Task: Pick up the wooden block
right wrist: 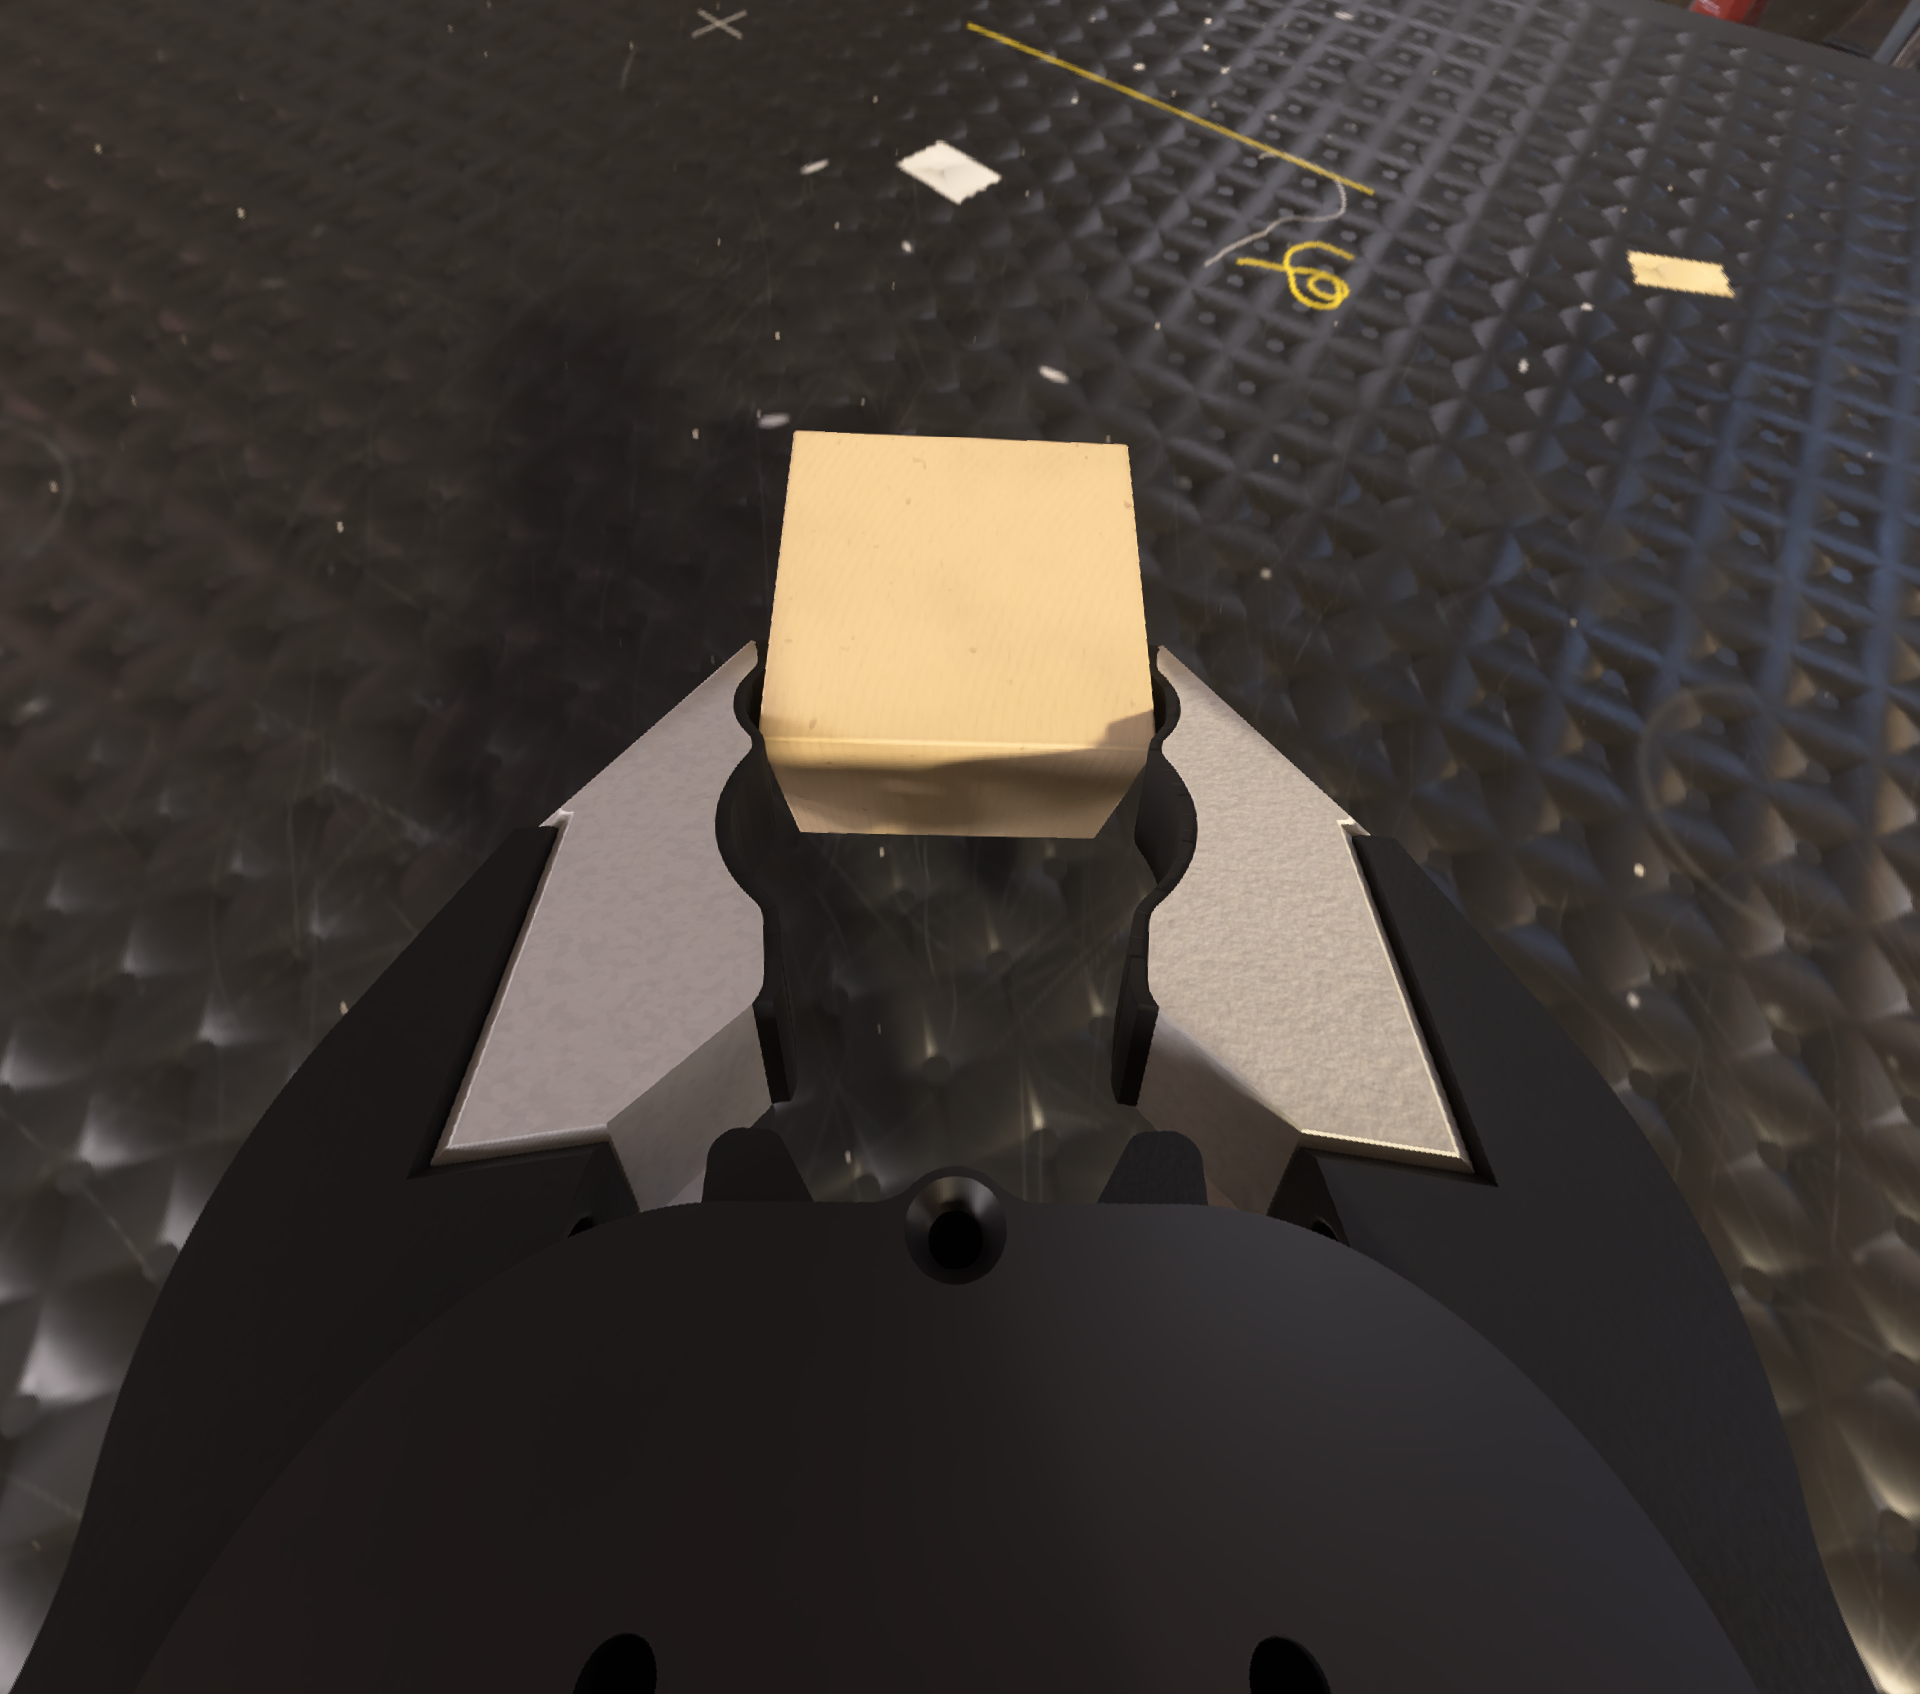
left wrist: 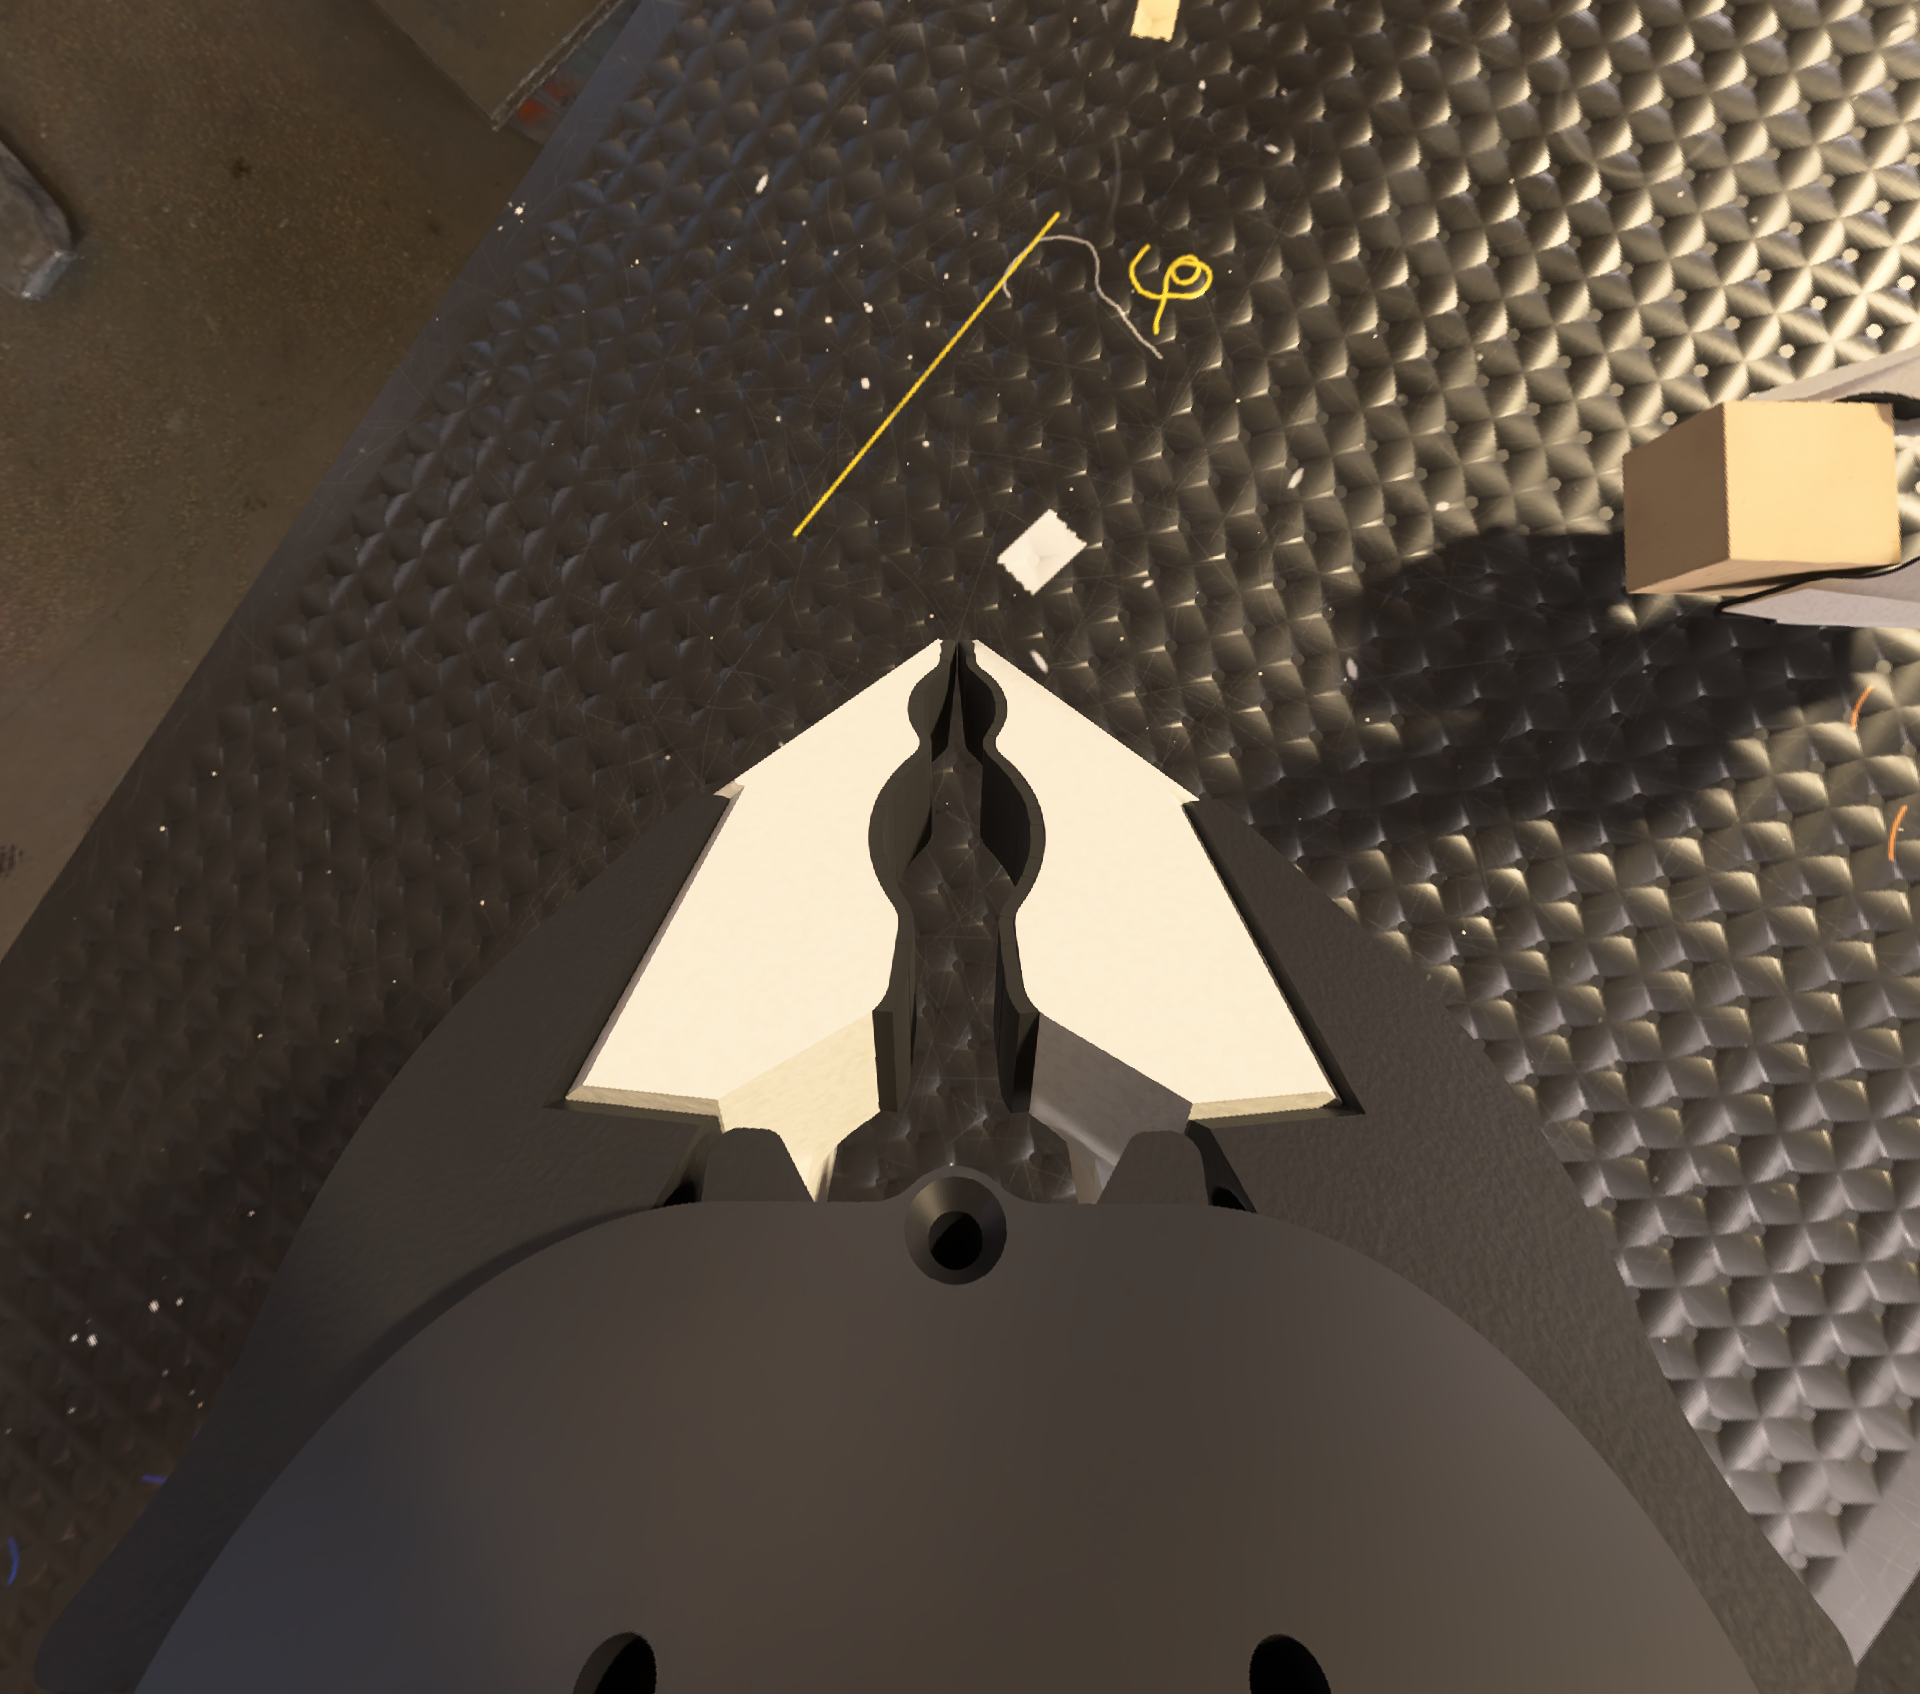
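— Two grippers are shown over one wide metal table (left wrist: 1351, 1073) with a raised diamond pattern. How is the left gripper (left wrist: 954, 652) seen?

— Its fingers are pressed together at the tips, with nothing between them, and it is pointed down at the table.

— And the right gripper (right wrist: 956, 678)?

— The wooden block (right wrist: 954, 595) is pinched between its fingertips, one on each side face. In the left wrist view the block (left wrist: 1766, 496) is seen at the far right, held clear of the table, with a dark shadow (left wrist: 1507, 678) cast below it.

— What smaller things are marked on the table?

— A yellow line (left wrist: 925, 377) is drawn ahead of the left gripper, a yellow scribble (left wrist: 1172, 280) is found near its far end, a white square patch (left wrist: 1040, 551) lies just beyond the closed tips, and a tan patch (left wrist: 1156, 4) is set farther off.
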Robot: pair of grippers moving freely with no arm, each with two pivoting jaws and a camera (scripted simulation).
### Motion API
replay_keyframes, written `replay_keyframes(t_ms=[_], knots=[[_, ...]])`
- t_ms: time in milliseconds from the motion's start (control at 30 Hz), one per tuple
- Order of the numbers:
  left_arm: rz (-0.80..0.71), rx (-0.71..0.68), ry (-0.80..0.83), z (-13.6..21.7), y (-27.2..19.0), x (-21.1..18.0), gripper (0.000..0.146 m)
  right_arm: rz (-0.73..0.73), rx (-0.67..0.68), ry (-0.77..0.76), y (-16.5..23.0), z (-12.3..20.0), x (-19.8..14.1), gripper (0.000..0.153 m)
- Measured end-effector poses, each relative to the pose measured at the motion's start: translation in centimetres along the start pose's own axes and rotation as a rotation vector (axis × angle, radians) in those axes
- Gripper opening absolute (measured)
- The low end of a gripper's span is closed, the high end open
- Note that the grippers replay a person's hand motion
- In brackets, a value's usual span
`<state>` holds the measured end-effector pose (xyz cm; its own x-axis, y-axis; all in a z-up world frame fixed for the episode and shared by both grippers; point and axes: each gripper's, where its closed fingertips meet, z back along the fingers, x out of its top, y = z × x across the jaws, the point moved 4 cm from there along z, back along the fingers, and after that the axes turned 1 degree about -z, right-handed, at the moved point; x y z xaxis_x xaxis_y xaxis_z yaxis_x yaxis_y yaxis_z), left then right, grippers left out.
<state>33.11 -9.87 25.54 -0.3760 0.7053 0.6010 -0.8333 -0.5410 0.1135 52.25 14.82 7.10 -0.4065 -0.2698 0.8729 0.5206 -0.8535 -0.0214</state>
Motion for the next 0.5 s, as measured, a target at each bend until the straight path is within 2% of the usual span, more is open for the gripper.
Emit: replay_keyframes(t_ms=[233,367,500], knots=[[-0.013,0.019,0.052,0.0,-0.1,0.2,0.000,-0.063,-0.008,0.072,0.0,-3.3,4.3,0.070],[-0.014,0.017,0.078,0.1,-0.1,0.3,0.000,-0.093,0.016,0.208,0.0,-5.5,5.1,0.070],[-0.021,0.024,0.100,0.1,-0.1,0.4,0.000,-0.118,0.020,0.252,-0.3,-6.2,6.2,0.070]])
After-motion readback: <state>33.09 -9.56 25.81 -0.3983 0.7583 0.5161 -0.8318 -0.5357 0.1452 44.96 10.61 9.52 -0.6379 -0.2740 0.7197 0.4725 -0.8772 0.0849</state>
